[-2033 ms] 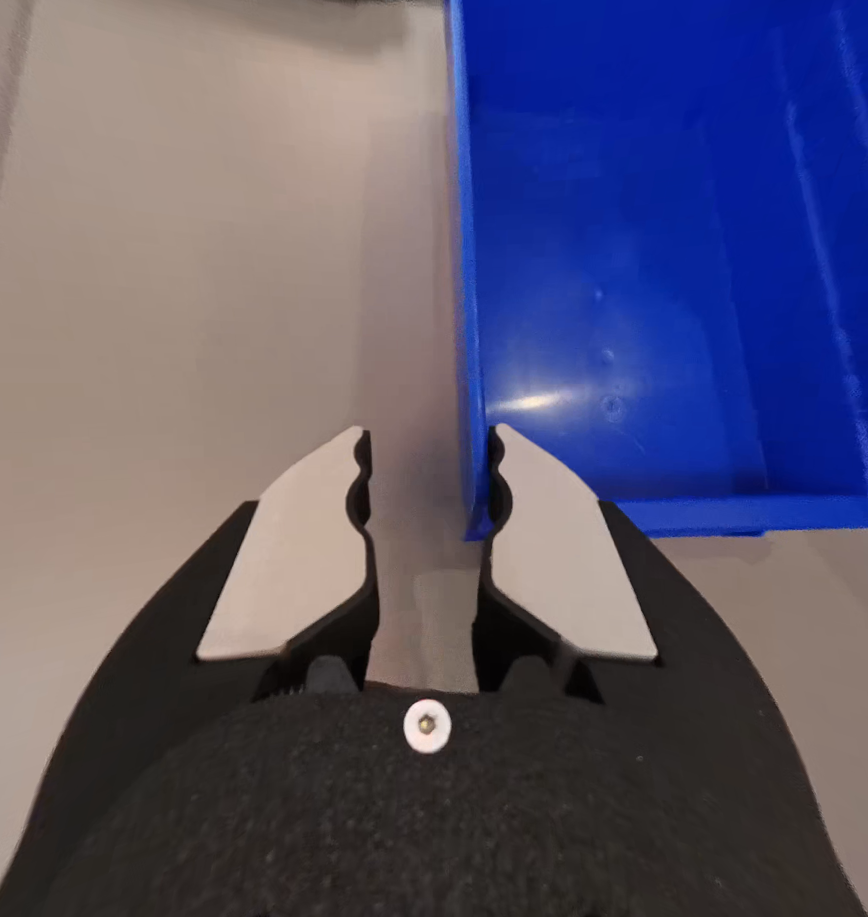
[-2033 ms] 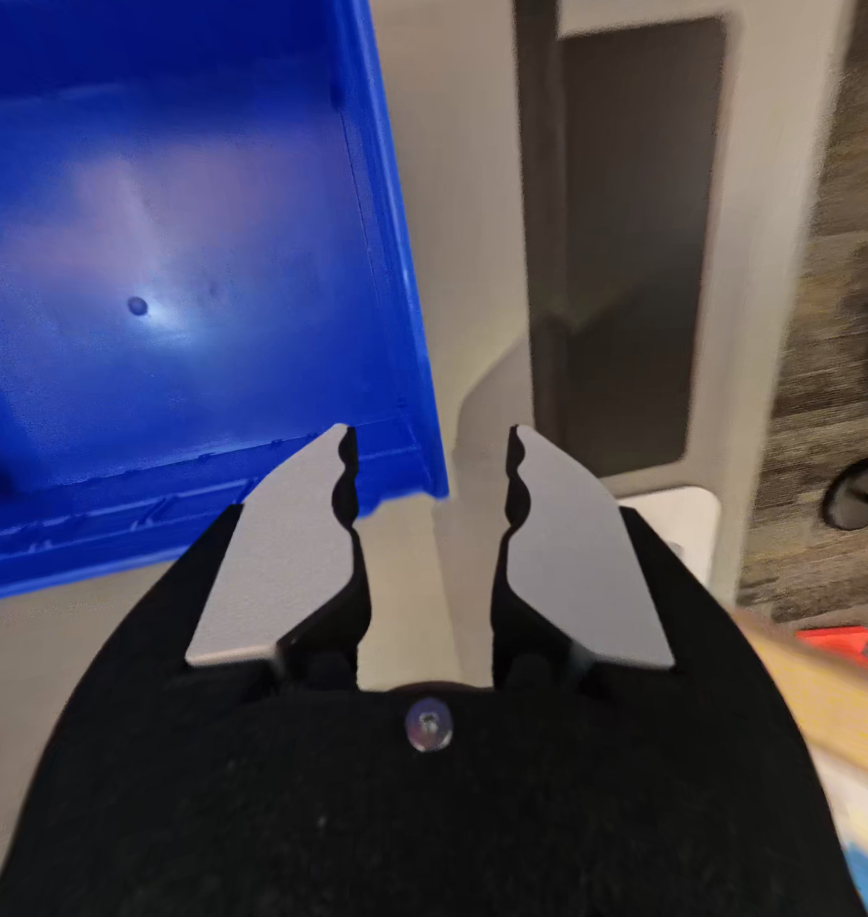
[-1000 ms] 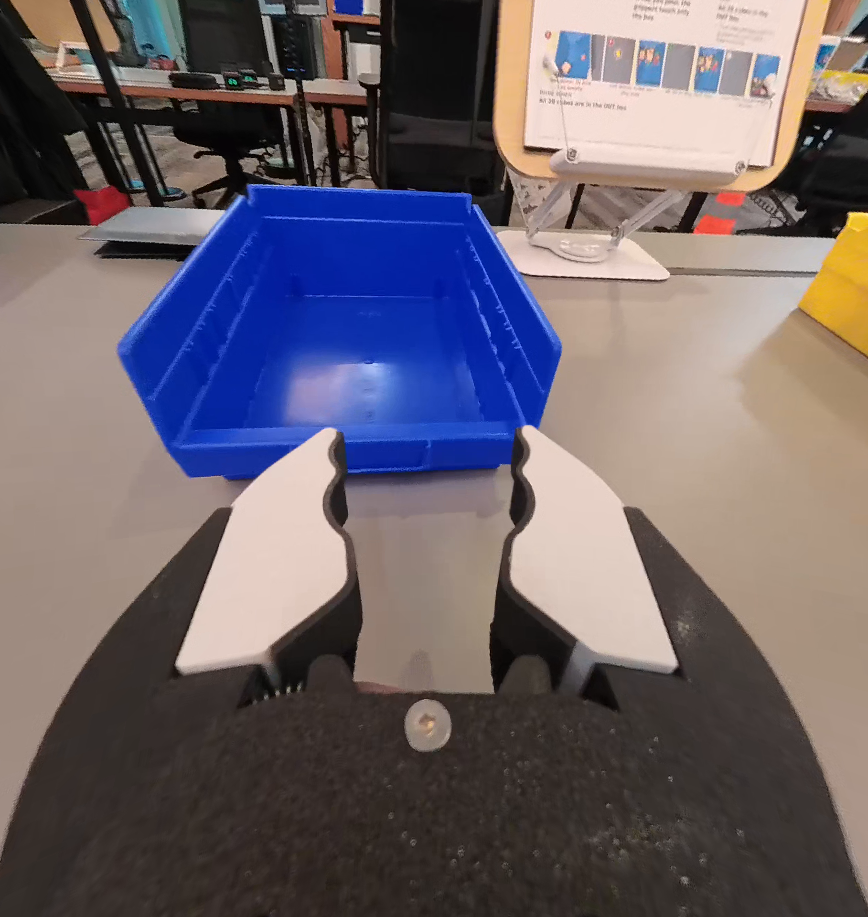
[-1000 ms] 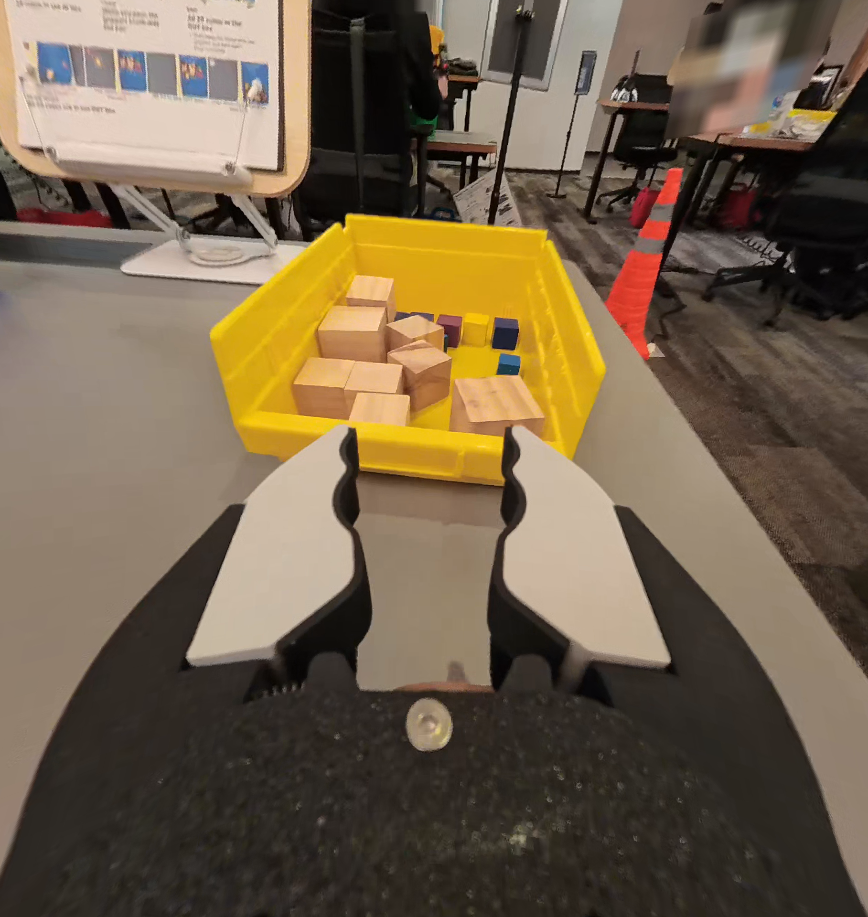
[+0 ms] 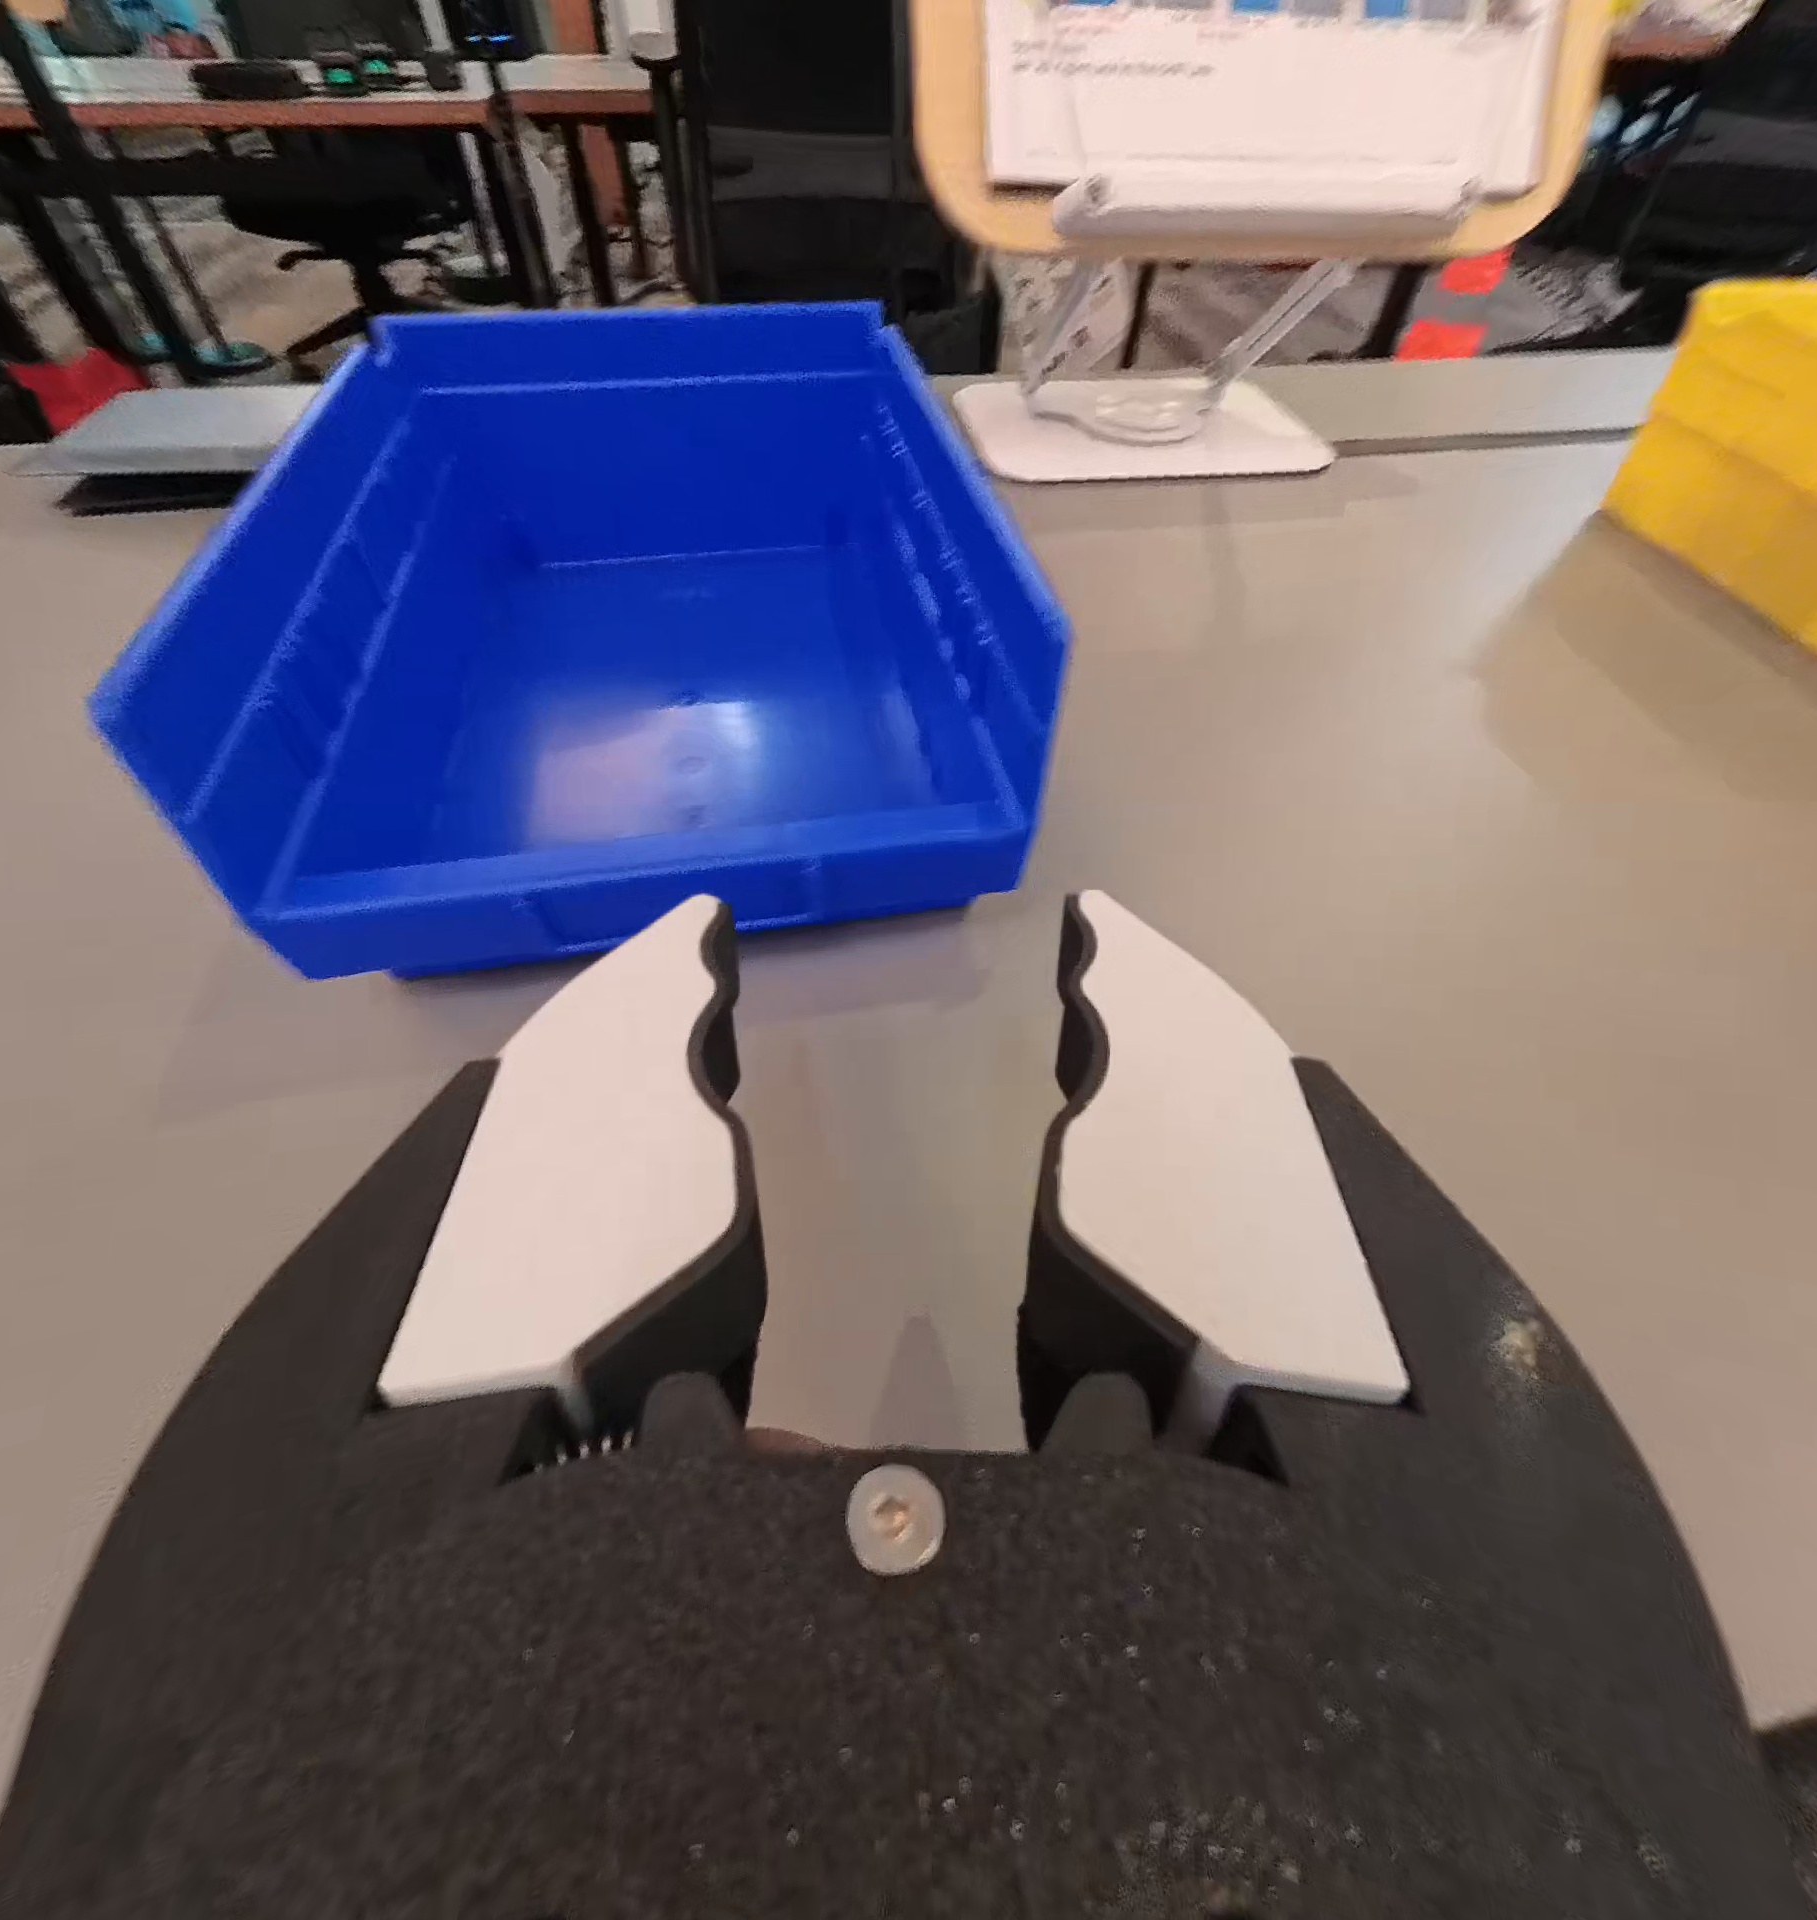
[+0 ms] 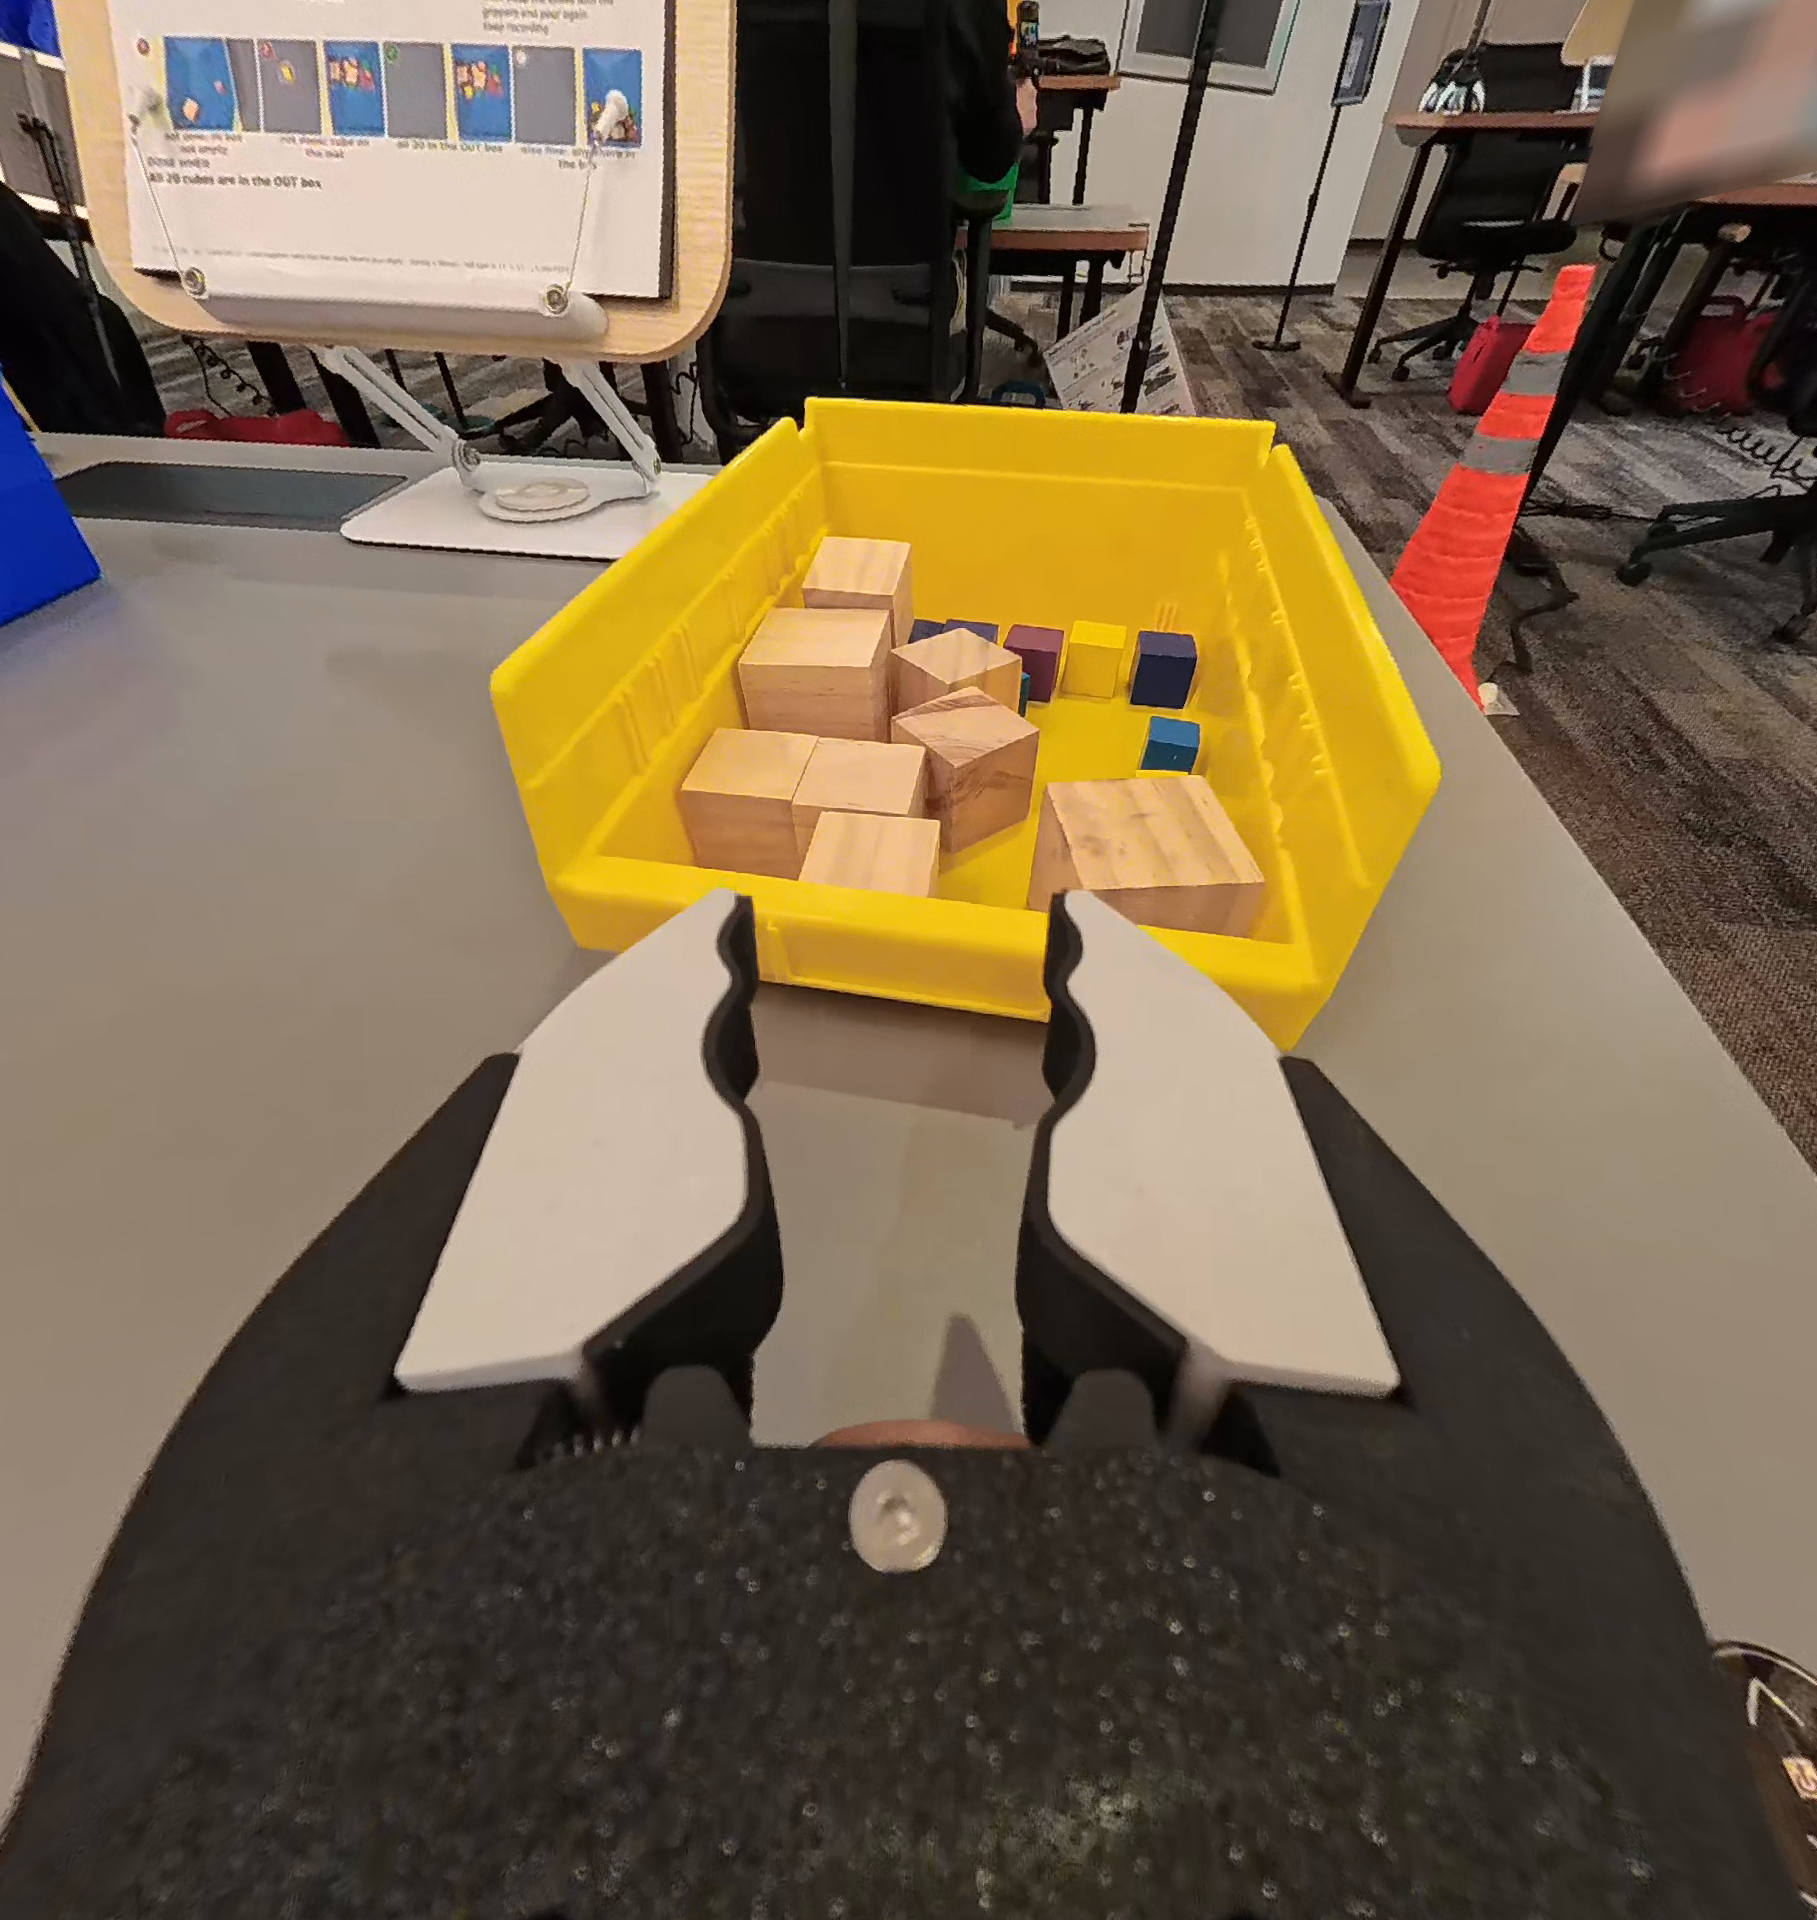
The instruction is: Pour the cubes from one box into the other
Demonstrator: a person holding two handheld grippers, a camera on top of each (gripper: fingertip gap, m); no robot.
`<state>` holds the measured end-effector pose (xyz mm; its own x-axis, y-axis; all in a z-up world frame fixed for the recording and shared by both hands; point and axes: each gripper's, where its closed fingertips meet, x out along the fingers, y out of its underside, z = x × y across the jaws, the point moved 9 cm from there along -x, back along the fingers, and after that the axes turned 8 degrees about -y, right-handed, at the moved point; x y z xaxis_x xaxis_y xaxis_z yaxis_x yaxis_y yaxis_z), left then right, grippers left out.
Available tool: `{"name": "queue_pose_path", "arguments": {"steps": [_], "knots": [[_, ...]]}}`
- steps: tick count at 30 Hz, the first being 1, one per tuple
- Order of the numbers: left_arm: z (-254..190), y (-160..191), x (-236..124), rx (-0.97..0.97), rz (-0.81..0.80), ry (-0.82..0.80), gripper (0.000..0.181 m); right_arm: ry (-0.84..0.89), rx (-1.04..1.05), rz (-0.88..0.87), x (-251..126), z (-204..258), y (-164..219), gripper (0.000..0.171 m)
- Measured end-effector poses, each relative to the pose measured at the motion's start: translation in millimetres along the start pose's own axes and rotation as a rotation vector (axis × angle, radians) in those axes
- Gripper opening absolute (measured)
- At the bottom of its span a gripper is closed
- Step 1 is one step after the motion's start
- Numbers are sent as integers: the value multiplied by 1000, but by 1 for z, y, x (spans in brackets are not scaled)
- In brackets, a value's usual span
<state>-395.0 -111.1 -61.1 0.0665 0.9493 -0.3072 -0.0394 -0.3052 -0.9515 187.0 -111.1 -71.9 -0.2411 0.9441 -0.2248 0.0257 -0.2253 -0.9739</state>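
Note:
An empty blue box (image 5: 364, 665) stands on the grey table just ahead of my left gripper (image 5: 899, 925), which is open and empty, a little short of the box's front wall. A yellow box (image 6: 1330, 727) holds several wooden cubes (image 6: 816, 670) and several small coloured cubes (image 6: 1162, 665). My right gripper (image 6: 896, 920) is open and empty, its tips just before the yellow box's front wall. The yellow box's corner shows at the right in the left wrist view (image 5: 1777, 499), and the blue box's corner at the left in the right wrist view (image 6: 0, 540).
A board with a printed sheet on a white stand (image 6: 416, 187) rises behind the boxes at the table's far edge, also in the left wrist view (image 5: 1247, 135). The table's right edge (image 6: 1569, 831) runs beside the yellow box. An orange cone (image 6: 1486, 478) and office chairs stand on the floor beyond.
Both grippers have lifted away from the blue box, which now stands on the table. The left has drifted slightly right of it; the right has closed in on the yellow box.

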Motion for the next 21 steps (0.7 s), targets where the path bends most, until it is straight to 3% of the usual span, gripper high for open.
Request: {"name": "queue_pose_path", "arguments": {"steps": [5, 9, 12, 15, 18, 21], "knots": [[-84, -30, 0, 85, -45, 206, 66, 20, 1, -20, -4, -4, 0, 54], [-195, -44, 25, 148, 85, 480, 66, 64, -16, -47, -6, -9, -5, 64], [-286, -41, 54, 197, 149, 594, 70, 97, -13, -59, -11, -14, -5, 68], [-369, -36, 78, 246, 126, 611, 64, 39, 40, -66, -13, -17, -4, 69], [-417, -39, 109, 228, 48, 480, 49, 39, 51, -44, -15, -21, -1, 75], [-443, -29, 140, 239, 175, 376, 49, 78, 44, -4, -13, -26, 6, 81]]}}
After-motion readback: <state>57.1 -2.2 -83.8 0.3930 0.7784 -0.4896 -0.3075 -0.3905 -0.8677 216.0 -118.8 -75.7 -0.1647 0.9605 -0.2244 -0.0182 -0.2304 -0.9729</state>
